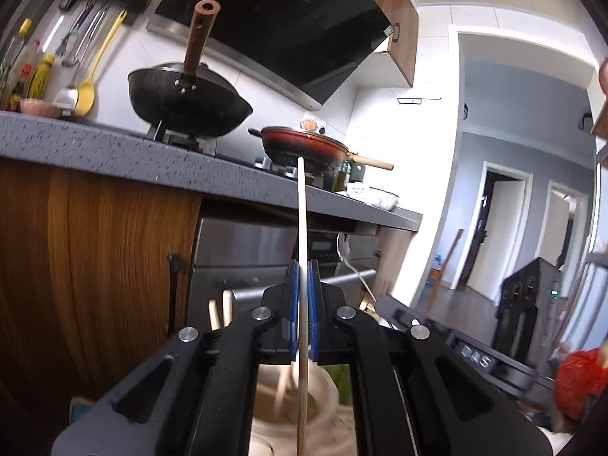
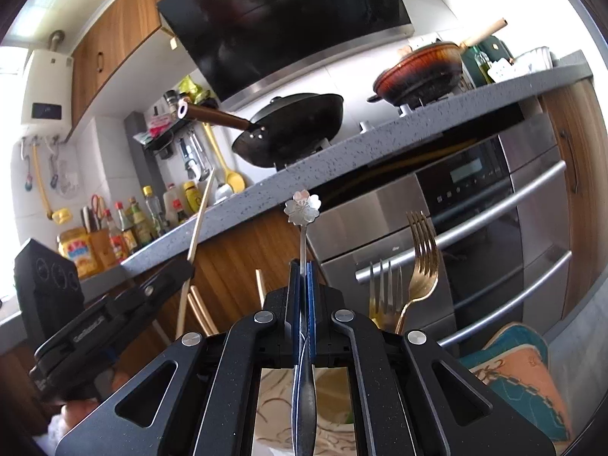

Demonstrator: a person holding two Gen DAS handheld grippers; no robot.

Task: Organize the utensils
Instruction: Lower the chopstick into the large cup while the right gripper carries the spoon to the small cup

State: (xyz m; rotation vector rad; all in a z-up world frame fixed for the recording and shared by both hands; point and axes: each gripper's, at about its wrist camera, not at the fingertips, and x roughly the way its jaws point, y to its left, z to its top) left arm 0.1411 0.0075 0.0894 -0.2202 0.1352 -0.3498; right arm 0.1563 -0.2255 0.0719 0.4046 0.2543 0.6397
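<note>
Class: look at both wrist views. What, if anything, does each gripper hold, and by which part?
The left gripper pinches a chopstick around mid-length. The right gripper is shut on a flower-ended spoon, clamping its thin handle below the flower.

Home kitchen. Grey speckled countertop [image 2: 380,140] as landmark: black wok [image 2: 292,129] and red-brown pan [image 2: 421,72] on gas burners on top; black slanted range hood [image 2: 288,19] above; stainless built-in oven [image 2: 475,235] and wood-grain cabinet doors [image 1: 87,266] below. Sauce and oil bottles [image 2: 133,224] at countertop's far end, wall rack with hanging ladles [image 1: 87,38] above them. Doorways to other rooms [image 1: 501,228] beyond countertop's end.
</note>
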